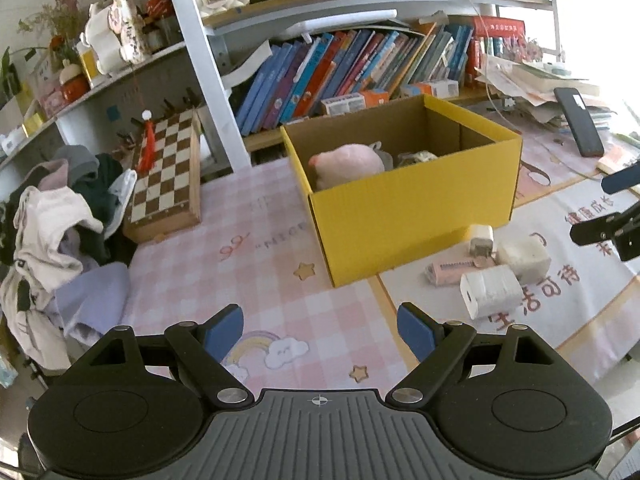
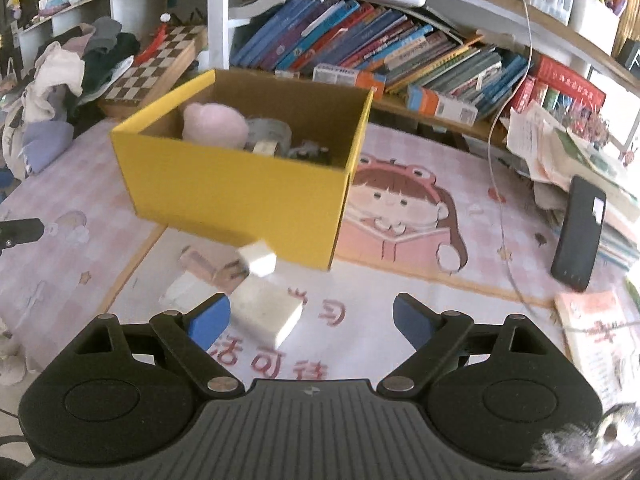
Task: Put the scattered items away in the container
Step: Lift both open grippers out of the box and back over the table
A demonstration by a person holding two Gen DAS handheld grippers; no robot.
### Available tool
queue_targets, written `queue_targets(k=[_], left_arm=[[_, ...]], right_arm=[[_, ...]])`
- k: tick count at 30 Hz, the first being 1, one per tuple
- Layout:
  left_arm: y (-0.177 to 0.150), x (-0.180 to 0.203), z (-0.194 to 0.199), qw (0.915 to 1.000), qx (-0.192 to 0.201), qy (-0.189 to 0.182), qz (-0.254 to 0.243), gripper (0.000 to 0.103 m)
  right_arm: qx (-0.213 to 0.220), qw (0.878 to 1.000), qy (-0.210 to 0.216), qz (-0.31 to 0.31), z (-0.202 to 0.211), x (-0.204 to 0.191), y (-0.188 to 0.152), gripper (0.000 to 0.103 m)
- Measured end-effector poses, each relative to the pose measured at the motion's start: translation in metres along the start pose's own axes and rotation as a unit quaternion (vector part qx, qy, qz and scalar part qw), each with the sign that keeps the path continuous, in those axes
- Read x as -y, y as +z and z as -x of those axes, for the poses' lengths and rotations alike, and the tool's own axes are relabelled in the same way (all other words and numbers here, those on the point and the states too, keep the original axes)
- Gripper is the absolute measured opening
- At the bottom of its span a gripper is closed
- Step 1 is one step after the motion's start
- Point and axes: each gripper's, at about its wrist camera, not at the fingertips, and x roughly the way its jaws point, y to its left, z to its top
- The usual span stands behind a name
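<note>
Hovered with both tongs, left tongs [image 1: 320, 330] and right tongs [image 2: 310, 320], gaping empty over the white packets [image 1: 490, 292] beside the yellow box [image 1: 400, 208] on the desk [image 1: 248, 240], next probably needing a close-down on one.

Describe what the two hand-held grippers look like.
Both alike: the left hand-held gripper and right hand-held gripper have black linkage arms with silver pivot pins, blue pads, two round black discs and a ribbed grey base with a crosshair mark.

We see the open yellow box [image 1: 412, 220] holding a pink plush [image 1: 346, 164]; white tissue packs [image 1: 490, 292] lie scattered near its front right corner.
</note>
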Motion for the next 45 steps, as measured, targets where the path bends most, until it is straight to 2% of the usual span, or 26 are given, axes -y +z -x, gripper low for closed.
queue_targets(k=[14,21,27,45], left_arm=[[-0.018,0.009,0.0,0.9994,-0.017,-0.017,0.027,0.087],[-0.022,0.024,-0.006,0.9994,-0.021,-0.024,0.015,0.087],[-0.025,0.033,-0.009,0.9991,-0.024,-0.03,0.016,0.087],[-0.02,0.051,-0.023,0.9985,-0.036,-0.041,0.011,0.087]], right_arm=[[-0.021,1.0,-0.003,-0.016,-0.003,-0.022,-0.029,0.089],[-0.029,1.0,-0.004,-0.009,-0.006,-0.034,-0.039,0.089],[-0.031,0.999,-0.003,-0.027,-0.006,-0.035,-0.044,0.089],[-0.04,0.999,0.006,-0.015,-0.018,-0.03,-0.042,0.085]])
